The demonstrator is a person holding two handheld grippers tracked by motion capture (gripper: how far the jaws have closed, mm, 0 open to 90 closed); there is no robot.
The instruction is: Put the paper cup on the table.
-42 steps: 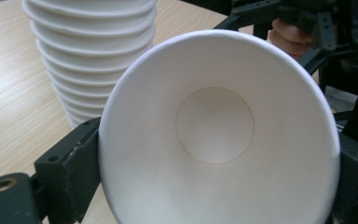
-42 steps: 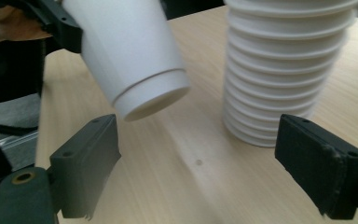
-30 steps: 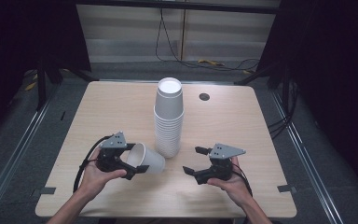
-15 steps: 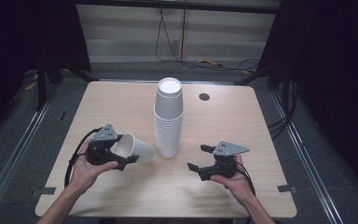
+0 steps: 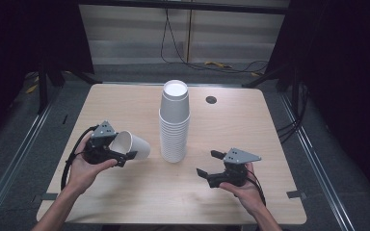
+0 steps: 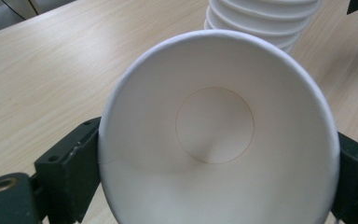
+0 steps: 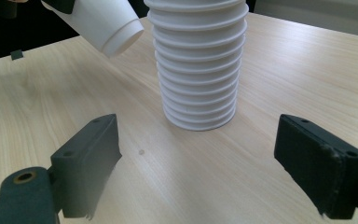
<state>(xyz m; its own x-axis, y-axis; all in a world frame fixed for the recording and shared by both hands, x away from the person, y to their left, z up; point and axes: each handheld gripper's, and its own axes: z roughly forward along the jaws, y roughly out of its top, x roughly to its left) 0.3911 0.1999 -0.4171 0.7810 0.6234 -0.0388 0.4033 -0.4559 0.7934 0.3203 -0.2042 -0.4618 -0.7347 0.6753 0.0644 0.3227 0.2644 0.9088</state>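
Note:
A single white paper cup [image 5: 134, 146] lies on its side in my left gripper [image 5: 123, 148], just above the table at the left. In the left gripper view its open mouth [image 6: 219, 130] faces the camera, and the two black jaws press on its rim from either side. A tall stack of white paper cups [image 5: 174, 122] stands upside down at the table's middle, to the right of the held cup. My right gripper [image 5: 207, 162] hovers low at the front right of the stack, open with nothing between its jaws [image 7: 205, 163]. From there the stack [image 7: 198, 60] rises straight ahead and the held cup [image 7: 100, 21] shows at the upper left.
The light wooden table [image 5: 250, 130] has a small dark round hole [image 5: 211, 99] near its far edge, right of the stack. Dark floor, rails and cables surround the table. Bare tabletop lies on both sides of the stack.
My left gripper has carried the cup to the left and a little farther from me, away from the stack. The right gripper has barely moved.

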